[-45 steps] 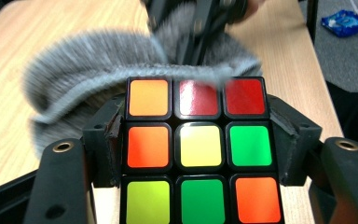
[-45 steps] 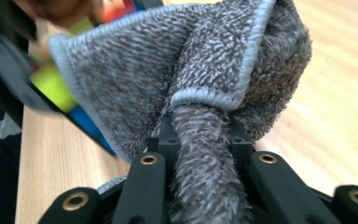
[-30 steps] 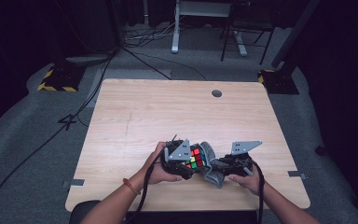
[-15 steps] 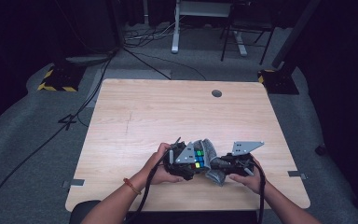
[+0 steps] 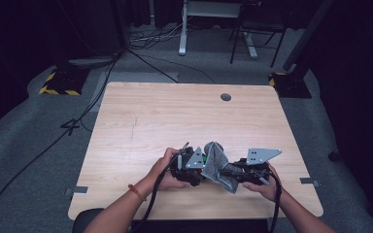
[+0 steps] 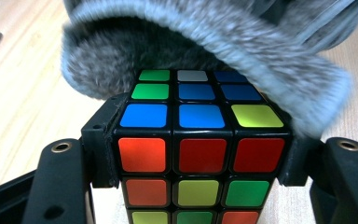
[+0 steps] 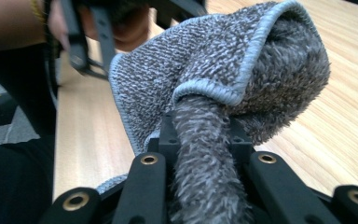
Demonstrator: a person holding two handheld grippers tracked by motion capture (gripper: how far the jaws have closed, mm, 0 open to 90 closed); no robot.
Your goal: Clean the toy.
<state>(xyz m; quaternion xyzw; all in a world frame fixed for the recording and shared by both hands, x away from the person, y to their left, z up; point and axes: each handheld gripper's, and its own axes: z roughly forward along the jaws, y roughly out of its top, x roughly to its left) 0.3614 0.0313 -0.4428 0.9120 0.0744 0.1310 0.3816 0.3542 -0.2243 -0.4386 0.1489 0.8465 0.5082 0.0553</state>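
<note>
Left gripper view: left gripper (image 6: 200,154) clamps the rigid, slippery cube (image 6: 200,140) by flat sides; right gripper (image 7: 200,154) pinches the soft, light cloth (image 7: 223,70).

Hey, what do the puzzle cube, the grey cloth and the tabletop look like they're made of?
Puzzle cube: looks like hard black plastic with glossy coloured tiles that catch the light.
Grey cloth: seems a microfibre or terry towel, with fuzzy pile and a stitched, bound edge.
Tabletop: pale wood grain, matte; possibly laminate rather than solid wood.
</note>
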